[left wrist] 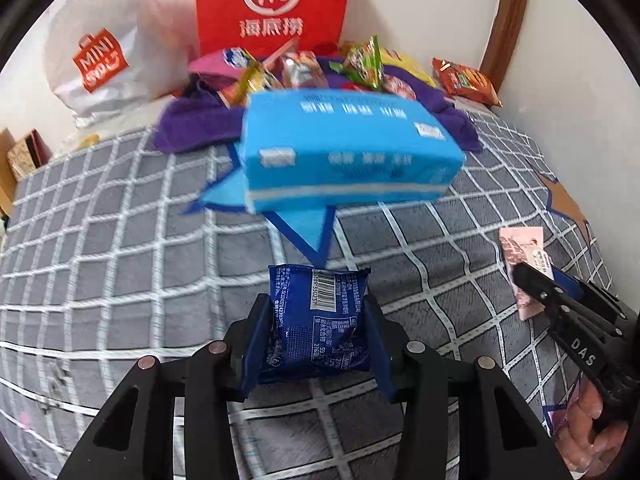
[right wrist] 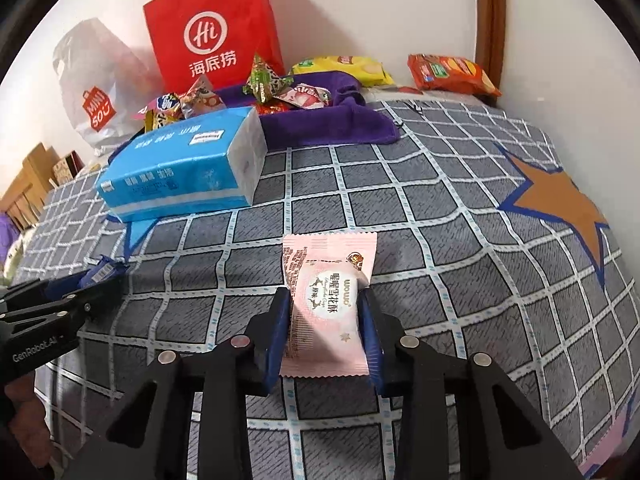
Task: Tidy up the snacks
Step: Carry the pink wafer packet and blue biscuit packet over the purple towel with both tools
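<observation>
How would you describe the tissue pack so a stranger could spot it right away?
Start at the red bag against the wall, then drop to the purple cloth heaped with snacks. The tissue pack lies on the checked bedspread at that cloth's near left corner. It is the only big light-blue brick; the snacks are small crinkly packets.

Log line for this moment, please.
left gripper: shut on blue snack pack | right gripper: shut on pink snack pack | both over bed

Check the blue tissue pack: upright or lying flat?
Lying flat: the blue tissue pack rests on its broad face on the checked bedspread, long side down.
</observation>
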{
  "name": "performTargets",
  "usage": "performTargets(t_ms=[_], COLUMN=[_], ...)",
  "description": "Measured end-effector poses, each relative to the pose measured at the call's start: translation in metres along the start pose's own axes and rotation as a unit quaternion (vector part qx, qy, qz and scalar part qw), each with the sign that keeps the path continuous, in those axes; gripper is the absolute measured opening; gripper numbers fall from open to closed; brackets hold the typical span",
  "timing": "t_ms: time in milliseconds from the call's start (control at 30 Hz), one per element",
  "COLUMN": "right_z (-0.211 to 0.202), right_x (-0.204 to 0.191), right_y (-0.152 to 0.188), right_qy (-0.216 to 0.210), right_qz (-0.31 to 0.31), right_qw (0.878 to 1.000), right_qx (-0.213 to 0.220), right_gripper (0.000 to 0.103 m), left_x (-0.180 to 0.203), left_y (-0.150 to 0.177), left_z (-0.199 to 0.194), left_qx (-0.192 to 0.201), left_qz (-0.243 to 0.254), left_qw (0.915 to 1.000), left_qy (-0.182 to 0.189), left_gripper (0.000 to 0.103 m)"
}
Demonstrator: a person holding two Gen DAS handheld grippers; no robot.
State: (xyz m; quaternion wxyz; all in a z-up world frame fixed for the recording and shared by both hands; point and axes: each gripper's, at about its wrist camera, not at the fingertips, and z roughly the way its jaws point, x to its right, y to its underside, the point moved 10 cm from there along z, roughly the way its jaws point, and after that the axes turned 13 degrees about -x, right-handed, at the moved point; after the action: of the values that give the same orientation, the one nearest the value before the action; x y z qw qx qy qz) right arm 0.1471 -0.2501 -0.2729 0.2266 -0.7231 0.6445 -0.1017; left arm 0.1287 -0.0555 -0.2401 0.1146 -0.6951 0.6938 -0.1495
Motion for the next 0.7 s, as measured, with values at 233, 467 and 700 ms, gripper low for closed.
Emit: performTargets(t_ms=[233,467,700], right_z=[-0.028,-0.063,-0.088], right_x=[-0.01,-0.026,-0.035], right_y=[-0.016,-0.049,-0.103], right_qy=[0.005,0.0,0.004], right_qz=[-0.018,-0.041,-0.056], right_qw=[1.0,0.998,0.996], right_qx=[0.013,0.043,0.069], right_gripper=[0.033,0.033,0.033], left_x=[-0.005,-0.002,-0.002], left_y=[-0.02,-0.049,-0.091], left_z=[-0.04,-0.061,-0.081], left_qx=[0.018,0.029,0.037], left_qz=[-0.002,-0.007,-0.004], left_qw=[0.9994,0.9977,0.9968], left_qy=[0.031,0.061,0.071], left_gripper=[0.042,0.043,0.043])
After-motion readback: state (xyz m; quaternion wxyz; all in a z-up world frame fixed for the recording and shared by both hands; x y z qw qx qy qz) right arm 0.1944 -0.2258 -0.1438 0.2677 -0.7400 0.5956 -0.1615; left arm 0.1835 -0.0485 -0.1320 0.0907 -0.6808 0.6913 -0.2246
